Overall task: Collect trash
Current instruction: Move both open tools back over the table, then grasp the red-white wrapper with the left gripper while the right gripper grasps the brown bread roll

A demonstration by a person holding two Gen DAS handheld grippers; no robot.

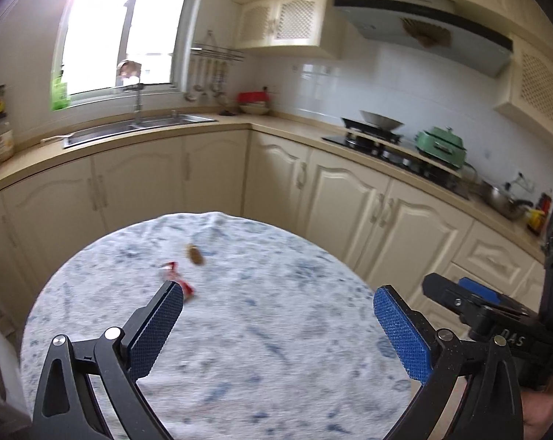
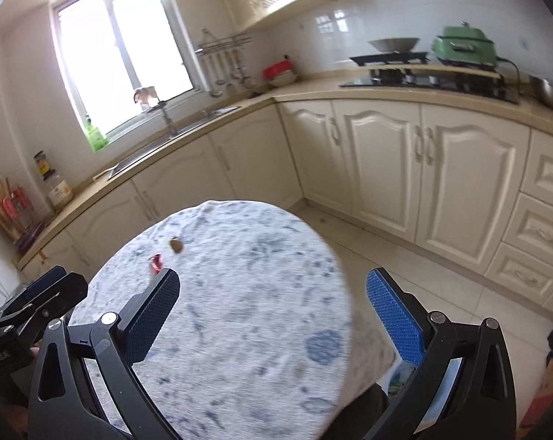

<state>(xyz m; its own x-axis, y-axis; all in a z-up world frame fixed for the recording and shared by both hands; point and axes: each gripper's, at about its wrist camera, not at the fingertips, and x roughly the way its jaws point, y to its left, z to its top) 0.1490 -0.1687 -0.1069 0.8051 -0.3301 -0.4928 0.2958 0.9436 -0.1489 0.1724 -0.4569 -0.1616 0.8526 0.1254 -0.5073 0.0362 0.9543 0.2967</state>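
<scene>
Kitchen, cream cabinets, L-shaped counter (image 1: 210, 124). Round table (image 1: 239, 330) in front, under a blue-patterned white cloth.

On the cloth — red-and-white wrapper (image 1: 179, 277) and, just beyond it, a small brown scrap (image 1: 195, 255); the two lie close but apart, on the far left part.

Containers on the counter: sink (image 1: 129, 130), contents not visible; jar (image 1: 0, 143) at far left; wok (image 1: 381, 119) on the stove; green pot (image 1: 441, 145) beside it, lid on.

Left gripper (image 1: 278, 324) — jaws wide, nothing between them, over the table's near half. Right gripper (image 2: 272, 310) — jaws wide, holding nothing, over the table's right edge.
</scene>
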